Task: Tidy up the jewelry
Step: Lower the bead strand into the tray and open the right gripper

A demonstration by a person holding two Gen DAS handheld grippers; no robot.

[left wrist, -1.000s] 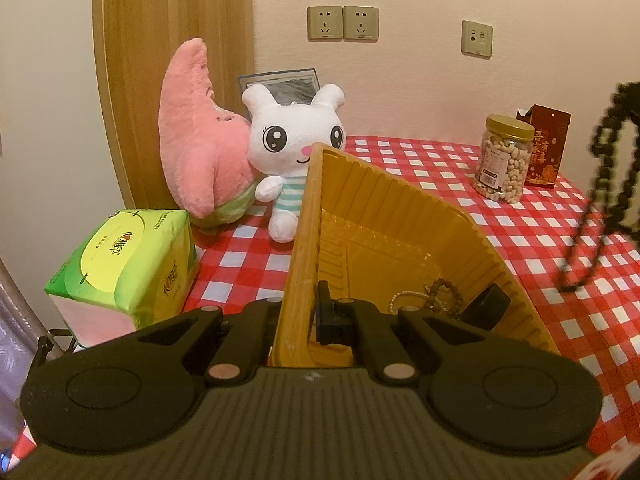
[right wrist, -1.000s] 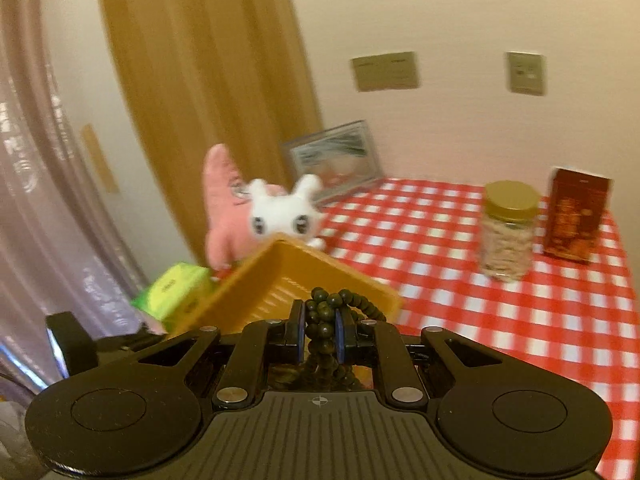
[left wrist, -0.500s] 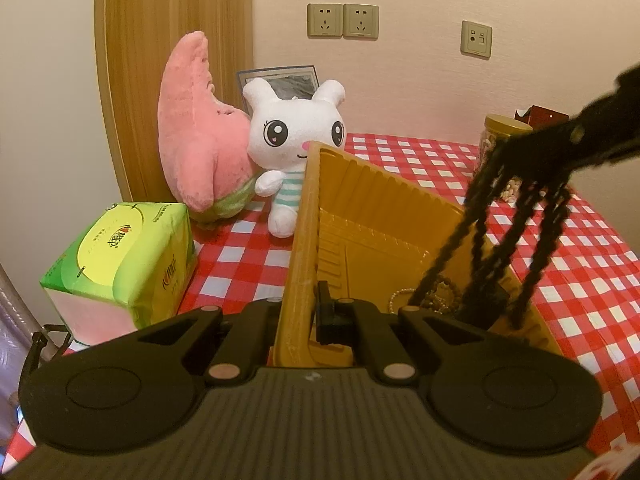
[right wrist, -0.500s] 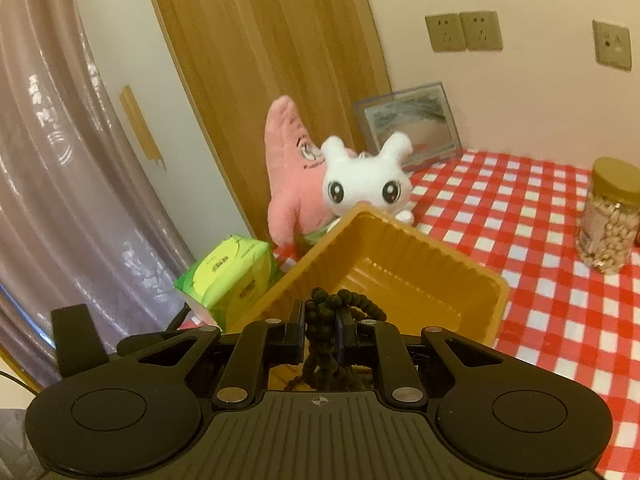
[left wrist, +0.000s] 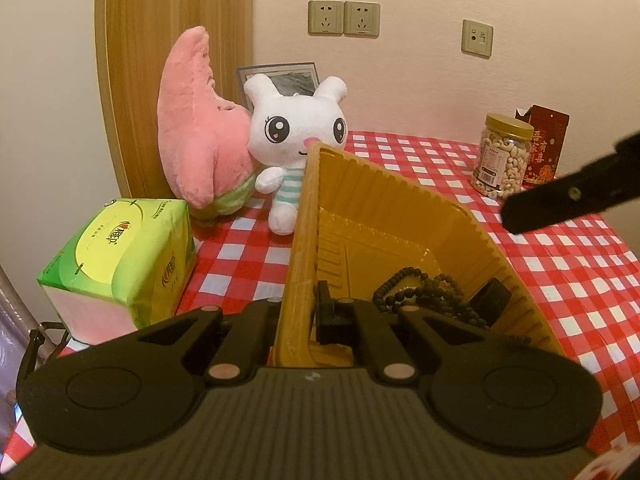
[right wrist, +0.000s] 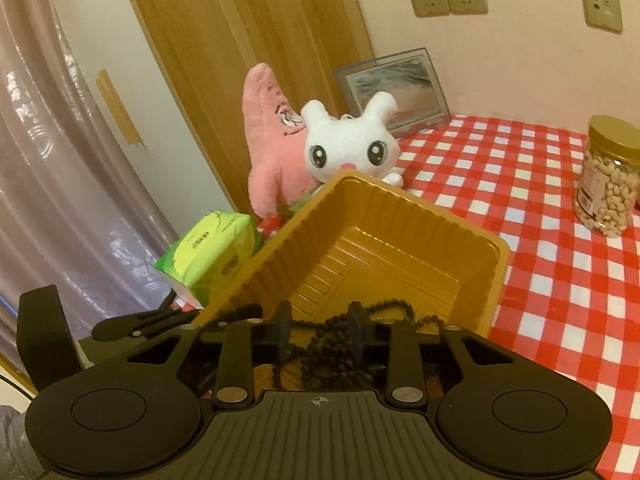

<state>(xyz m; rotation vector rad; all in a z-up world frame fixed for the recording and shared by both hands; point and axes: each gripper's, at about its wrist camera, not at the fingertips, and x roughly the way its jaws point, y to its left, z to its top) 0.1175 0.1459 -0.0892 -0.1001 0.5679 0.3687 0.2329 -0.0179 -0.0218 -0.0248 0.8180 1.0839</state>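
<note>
A yellow ribbed plastic tray (left wrist: 404, 216) stands tilted on the red checked tablecloth. My left gripper (left wrist: 298, 312) is shut on the tray's near wall. A dark bead necklace (left wrist: 424, 292) lies in the tray's low corner beside a small black box (left wrist: 494, 300). In the right wrist view the tray (right wrist: 400, 248) is right below my right gripper (right wrist: 320, 326), which is open, with the bead necklace (right wrist: 340, 344) lying loose between and under its fingers. A right finger (left wrist: 568, 200) shows above the tray at the right.
A green tissue pack (left wrist: 120, 256) sits left of the tray. A pink star plush (left wrist: 200, 136) and a white bunny plush (left wrist: 300, 136) stand behind it. A nut jar (left wrist: 504, 156) and a red box (left wrist: 546, 144) are at the far right.
My right gripper has opened and let go of the dark bead necklace, which has dropped into the tray. The left gripper still holds the tray tilted.
</note>
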